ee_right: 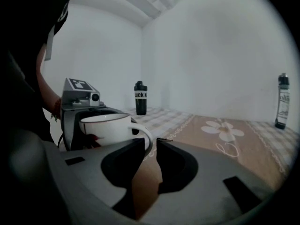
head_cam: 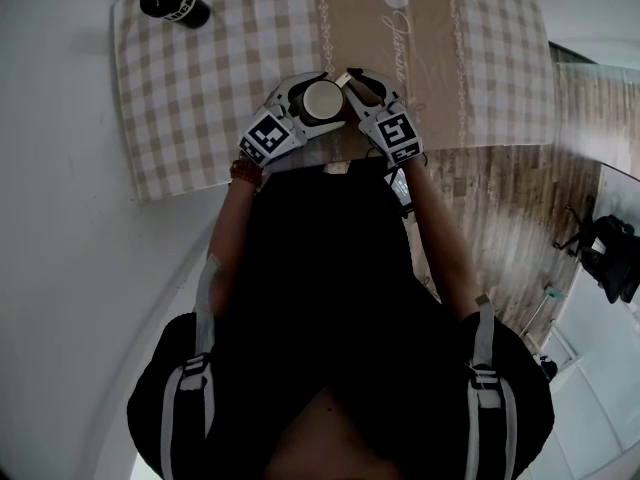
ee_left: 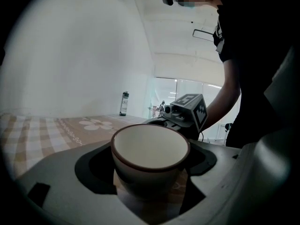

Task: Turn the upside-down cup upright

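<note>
Checked tablecloth (head_cam: 180, 98) with black bottle (head_cam: 173, 0) at corner

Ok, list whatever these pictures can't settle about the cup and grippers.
- Cup base: left gripper view, jaws hide whether it touches the tablecloth.
- Handle: right gripper view, jaw tip covers it; pinched or free, unclear.
- Far-right bottle label: right gripper view, too small.

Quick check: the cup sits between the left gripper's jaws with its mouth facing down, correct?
Not quite. The cup does sit between the jaws of the left gripper, but its mouth faces up, not down. The left gripper view looks straight into its open white inside, with the rim on top.
</note>
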`<state>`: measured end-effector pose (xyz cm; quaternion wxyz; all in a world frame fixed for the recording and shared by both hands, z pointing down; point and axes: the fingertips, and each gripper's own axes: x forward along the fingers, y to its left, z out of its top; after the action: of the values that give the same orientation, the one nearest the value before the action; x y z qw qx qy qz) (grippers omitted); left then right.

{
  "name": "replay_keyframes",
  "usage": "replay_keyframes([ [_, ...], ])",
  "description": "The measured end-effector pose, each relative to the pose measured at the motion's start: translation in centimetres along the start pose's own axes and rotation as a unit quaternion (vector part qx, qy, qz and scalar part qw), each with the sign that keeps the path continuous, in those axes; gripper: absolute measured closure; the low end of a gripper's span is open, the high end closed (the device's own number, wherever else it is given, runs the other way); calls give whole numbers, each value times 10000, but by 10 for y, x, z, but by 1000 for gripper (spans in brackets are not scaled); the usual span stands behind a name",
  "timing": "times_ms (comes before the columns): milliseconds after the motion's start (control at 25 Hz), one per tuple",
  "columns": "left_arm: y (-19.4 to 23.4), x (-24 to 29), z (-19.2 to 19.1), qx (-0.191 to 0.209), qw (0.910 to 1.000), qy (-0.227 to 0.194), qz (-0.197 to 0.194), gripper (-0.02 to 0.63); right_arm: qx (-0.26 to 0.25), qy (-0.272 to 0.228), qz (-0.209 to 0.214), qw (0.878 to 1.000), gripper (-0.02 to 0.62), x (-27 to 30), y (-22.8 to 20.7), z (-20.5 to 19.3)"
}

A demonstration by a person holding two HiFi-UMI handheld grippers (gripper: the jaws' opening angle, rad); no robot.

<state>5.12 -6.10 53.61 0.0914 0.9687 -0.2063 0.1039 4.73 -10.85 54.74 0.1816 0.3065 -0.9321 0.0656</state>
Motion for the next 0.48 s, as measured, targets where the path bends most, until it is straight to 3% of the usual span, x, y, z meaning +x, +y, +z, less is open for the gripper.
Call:
replay_keyframes([
  [240,-4,3,0,151,9996,50,-226,186,124,32,377,9992,518,2,2,-3],
  [480,-3,4,0,47,9999,60,-129,181,421,-13,334,9986,541,3,2,-4],
])
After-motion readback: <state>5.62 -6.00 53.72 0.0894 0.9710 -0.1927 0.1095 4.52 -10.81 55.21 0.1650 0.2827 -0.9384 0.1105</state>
